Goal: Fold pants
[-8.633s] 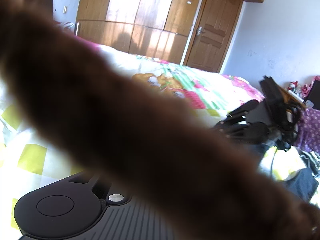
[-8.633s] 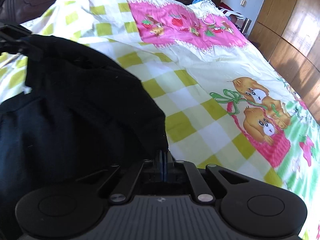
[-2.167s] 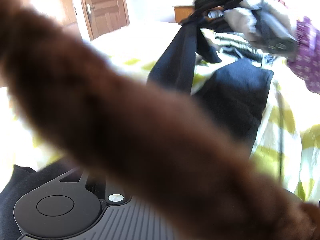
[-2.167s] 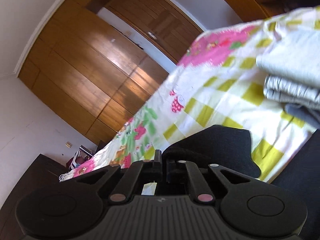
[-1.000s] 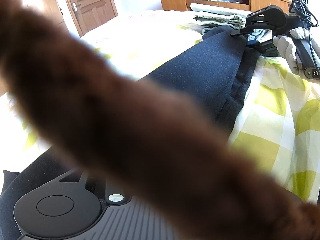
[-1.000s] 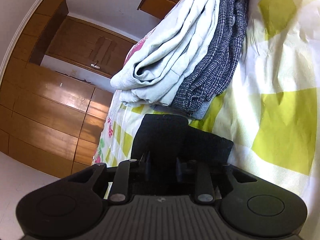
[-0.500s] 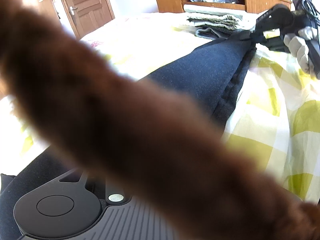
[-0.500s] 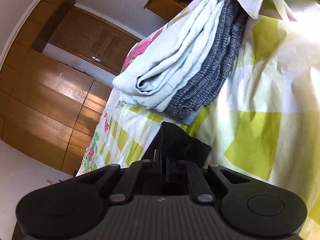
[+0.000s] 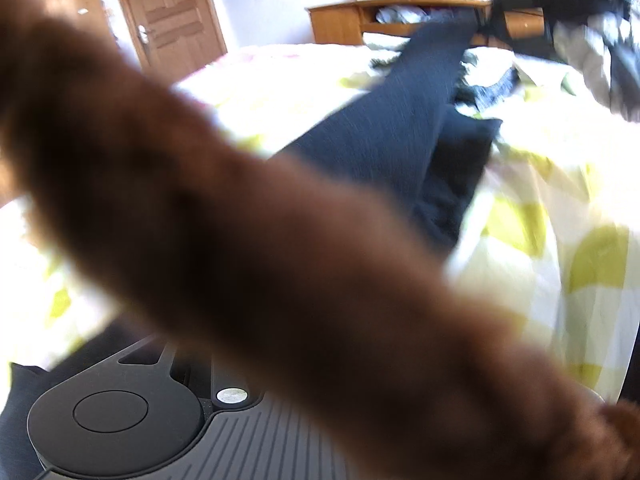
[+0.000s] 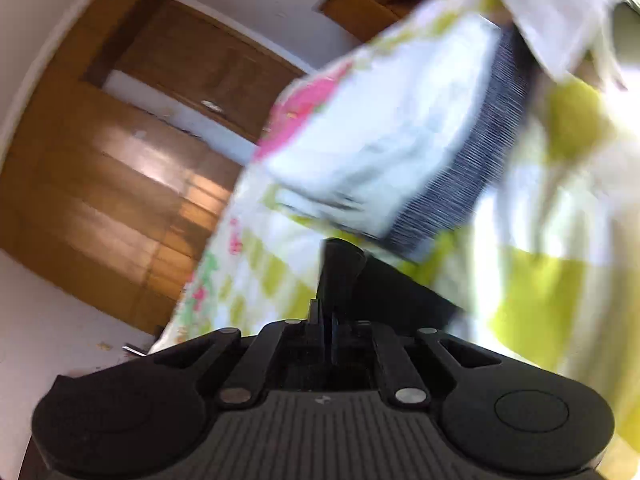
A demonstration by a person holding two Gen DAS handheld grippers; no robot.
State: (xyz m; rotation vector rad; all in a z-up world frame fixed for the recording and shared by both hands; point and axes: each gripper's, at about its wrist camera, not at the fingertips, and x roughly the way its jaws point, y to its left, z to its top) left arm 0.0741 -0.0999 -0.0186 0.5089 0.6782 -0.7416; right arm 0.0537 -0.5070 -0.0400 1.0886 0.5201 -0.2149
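Note:
The dark navy pants (image 9: 404,120) stretch across the checked bed sheet (image 9: 560,216), one end lifted toward the far right. My right gripper (image 10: 324,312) is shut on the pants (image 10: 340,268), pinching a fold of dark cloth; it also shows in the left wrist view (image 9: 496,12), raised and blurred. My left gripper's fingers are hidden behind a blurred brown furry band (image 9: 240,220) that crosses the lens. Dark cloth lies beside its body at the lower left (image 9: 24,392).
A stack of folded clothes, pale blue over grey knit (image 10: 408,152), lies on the bed just beyond the right gripper. A wooden wardrobe (image 10: 100,168), a door (image 9: 172,20) and a low wooden cabinet (image 9: 400,16) stand around the bed.
My right gripper has lifted its end of the pants up off the bed and swung. Both views are now motion blurred. The left gripper has barely shifted.

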